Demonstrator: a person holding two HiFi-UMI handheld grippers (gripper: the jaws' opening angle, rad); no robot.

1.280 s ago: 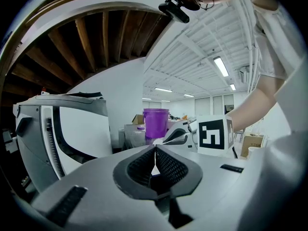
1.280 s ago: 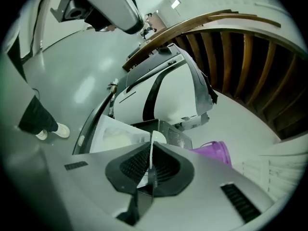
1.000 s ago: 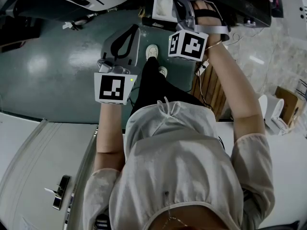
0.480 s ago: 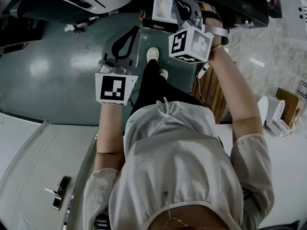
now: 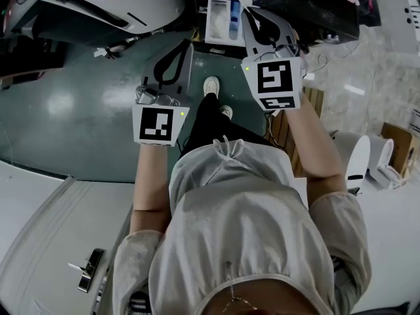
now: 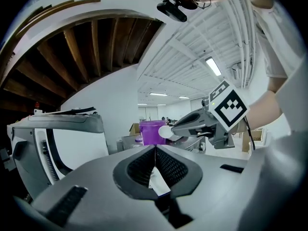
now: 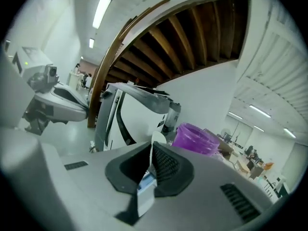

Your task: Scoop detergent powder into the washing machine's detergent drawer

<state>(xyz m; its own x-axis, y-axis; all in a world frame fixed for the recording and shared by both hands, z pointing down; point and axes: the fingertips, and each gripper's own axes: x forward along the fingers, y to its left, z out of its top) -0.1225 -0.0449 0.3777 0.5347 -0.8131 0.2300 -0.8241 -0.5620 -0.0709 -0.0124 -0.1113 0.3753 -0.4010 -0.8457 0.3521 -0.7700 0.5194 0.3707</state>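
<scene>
Currently the white scoop (image 7: 158,138) is clamped by its handle in the right tongs (image 7: 151,147) — bowl forward, just beside the open detergent drawer (image 5: 218,20), purple tub (image 7: 195,138) beyond. Left tongs (image 6: 155,148) — clenched together, held apart.

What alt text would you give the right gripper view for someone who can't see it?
The right gripper is clamped on a white scoop, seen edge-on between its jaws. Beyond stand a purple tub and a white washing machine.
</scene>
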